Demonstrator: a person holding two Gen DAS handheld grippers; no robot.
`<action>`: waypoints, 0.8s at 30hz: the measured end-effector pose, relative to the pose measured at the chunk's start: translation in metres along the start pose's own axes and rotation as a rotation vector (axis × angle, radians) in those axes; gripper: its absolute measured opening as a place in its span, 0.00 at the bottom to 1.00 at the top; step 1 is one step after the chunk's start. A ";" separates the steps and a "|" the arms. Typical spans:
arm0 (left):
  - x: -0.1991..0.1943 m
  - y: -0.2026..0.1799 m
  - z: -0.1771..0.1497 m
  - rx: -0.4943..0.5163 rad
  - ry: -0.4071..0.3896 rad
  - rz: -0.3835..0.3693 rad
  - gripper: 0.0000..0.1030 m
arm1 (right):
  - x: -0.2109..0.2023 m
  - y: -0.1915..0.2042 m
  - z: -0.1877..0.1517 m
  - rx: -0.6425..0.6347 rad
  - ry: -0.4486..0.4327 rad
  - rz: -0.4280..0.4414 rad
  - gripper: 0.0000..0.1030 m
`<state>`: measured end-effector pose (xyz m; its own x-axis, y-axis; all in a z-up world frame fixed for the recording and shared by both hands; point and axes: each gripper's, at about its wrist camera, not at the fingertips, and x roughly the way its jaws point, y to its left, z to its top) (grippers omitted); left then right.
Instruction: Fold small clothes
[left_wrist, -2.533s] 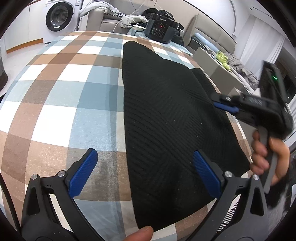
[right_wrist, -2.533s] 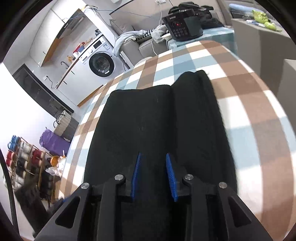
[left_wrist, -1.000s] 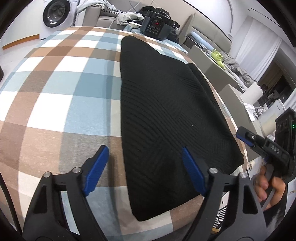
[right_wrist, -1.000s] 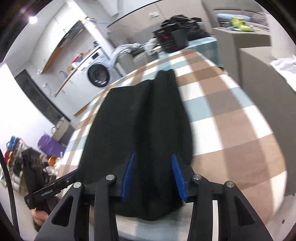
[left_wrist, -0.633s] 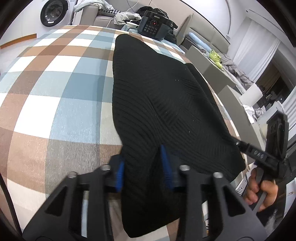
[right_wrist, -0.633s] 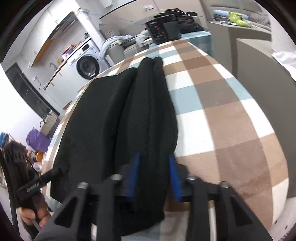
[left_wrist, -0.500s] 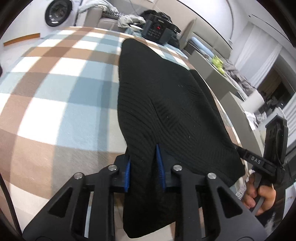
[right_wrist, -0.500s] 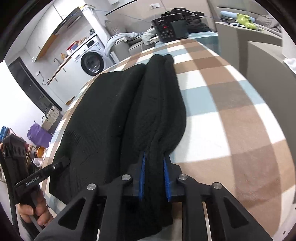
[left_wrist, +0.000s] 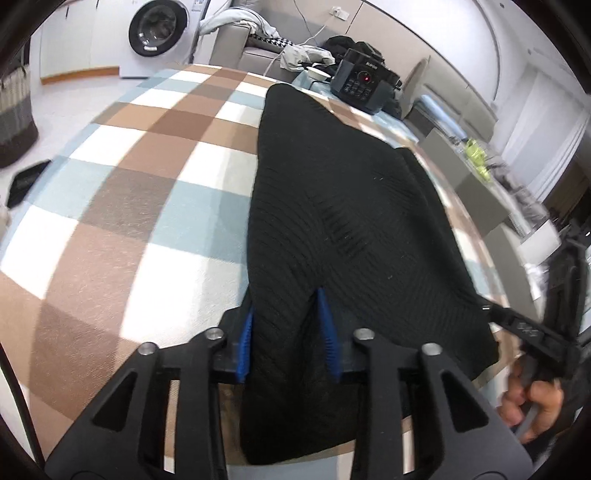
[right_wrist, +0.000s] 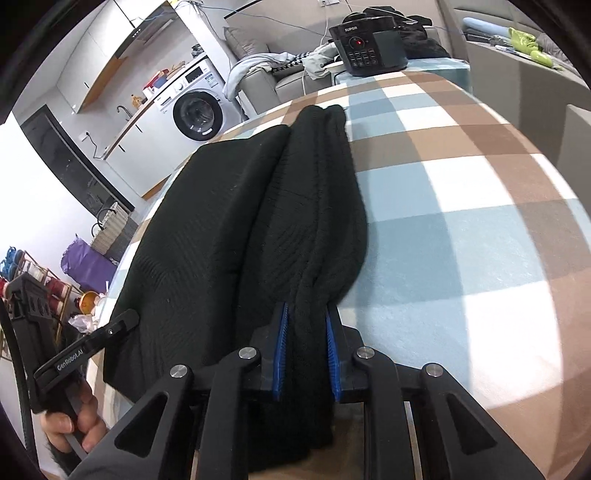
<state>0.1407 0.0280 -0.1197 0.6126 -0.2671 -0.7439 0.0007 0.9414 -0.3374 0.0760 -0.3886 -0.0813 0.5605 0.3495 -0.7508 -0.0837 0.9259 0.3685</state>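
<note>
A black knit garment (left_wrist: 351, 206) lies lengthwise on the checked tablecloth (left_wrist: 129, 221). My left gripper (left_wrist: 286, 310) holds the garment's near left corner; a thick bunch of knit fills the gap between its blue pads, and the jaws are opening. In the right wrist view the garment (right_wrist: 221, 229) has its right side folded into a long ridge. My right gripper (right_wrist: 306, 314) is shut on the near end of that ridge. Both corners sit at the near table edge, and the cloth hangs down behind the fingers. A hand (left_wrist: 532, 402) holds the right gripper's handle.
A black cooker (left_wrist: 364, 85) stands at the far end of the table, just past the garment. Beyond it are a sofa with loose clothes (right_wrist: 258, 62) and a washing machine (left_wrist: 159, 33). A basket (left_wrist: 14, 110) stands on the floor at left. Checked tablecloth (right_wrist: 461, 221) shows right of the garment.
Both grippers went from open to closed on the garment's near corners. The cloth now bunches into ridges from each grip. The left jaws stand wider than half a second ago.
</note>
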 end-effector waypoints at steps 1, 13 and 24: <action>-0.001 0.000 -0.002 0.014 -0.004 0.020 0.38 | -0.004 -0.002 -0.002 -0.007 -0.003 -0.009 0.19; -0.043 0.000 -0.014 -0.010 -0.071 0.037 0.40 | -0.038 -0.018 -0.015 0.017 -0.044 0.036 0.32; -0.047 -0.038 -0.025 0.044 -0.044 -0.016 0.46 | -0.038 -0.008 -0.031 -0.013 -0.002 0.172 0.25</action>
<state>0.0923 -0.0001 -0.0862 0.6460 -0.2741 -0.7124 0.0452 0.9454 -0.3228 0.0298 -0.4043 -0.0728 0.5383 0.5031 -0.6761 -0.1891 0.8539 0.4848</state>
